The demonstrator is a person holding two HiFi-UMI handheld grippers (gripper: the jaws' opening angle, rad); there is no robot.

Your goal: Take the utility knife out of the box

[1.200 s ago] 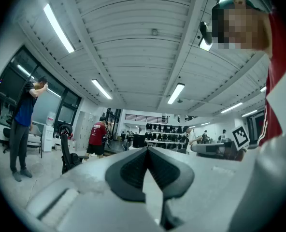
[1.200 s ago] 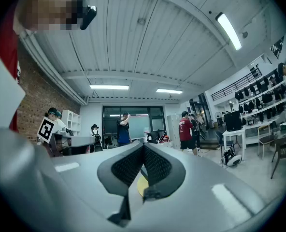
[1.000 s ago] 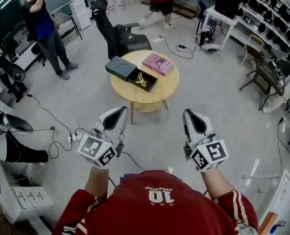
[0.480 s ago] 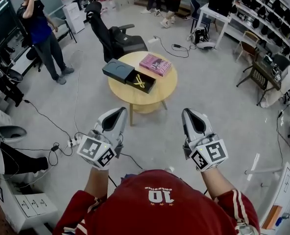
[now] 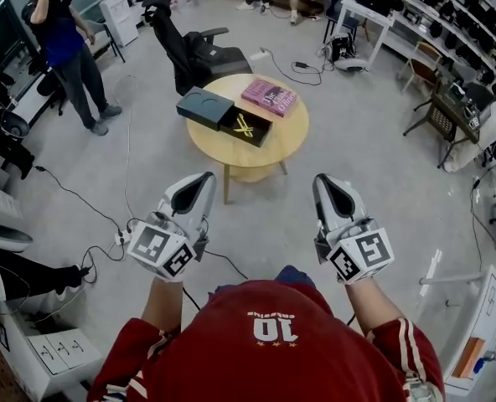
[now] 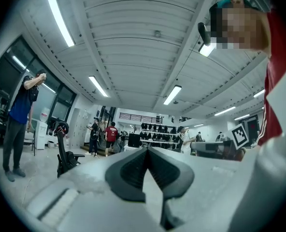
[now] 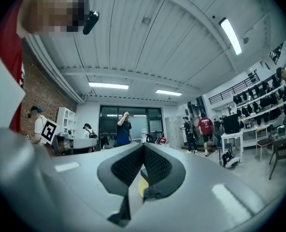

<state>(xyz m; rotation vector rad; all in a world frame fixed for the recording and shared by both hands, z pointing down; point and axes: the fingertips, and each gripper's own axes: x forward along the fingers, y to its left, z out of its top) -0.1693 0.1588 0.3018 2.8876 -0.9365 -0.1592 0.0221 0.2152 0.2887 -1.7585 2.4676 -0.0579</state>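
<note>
Both pairs of jaws are pressed fully together with nothing between them: the left gripper [image 5: 204, 179] [image 6: 147, 151] and the right gripper [image 5: 324, 183] [image 7: 143, 146] each show their dark ribbed pads meeting at the tips, and both are held level, side by side, over bare floor

Well ahead of both sets of jaws, and roughly midway between their lines, stands a round wooden table [image 5: 231, 159]. On it lies the black box [image 5: 203, 107], a sleeve with its tray [image 5: 256, 136] slid out toward the right gripper's side. The yellow utility knife [image 5: 243, 126] lies inside that open tray, untouched, far beyond either pair of tips. Just past the tray, further from the jaws, a pink book [image 5: 270, 97] lies flat on the tabletop, apart from the box. In the right gripper view a sliver of yellow shows through the gap low between the pads; what it is cannot be told

A black office chair [image 5: 189, 50] stands beyond the table, and a person in a blue top [image 5: 59, 33] stands far off to the left gripper's outer side

Against a second ago, the jaws are just as shut and just as empty, and the knife lies in the tray as it did. The table now sits a little nearer the tips, and the figures at the far wall have slid toward the top edge
</note>
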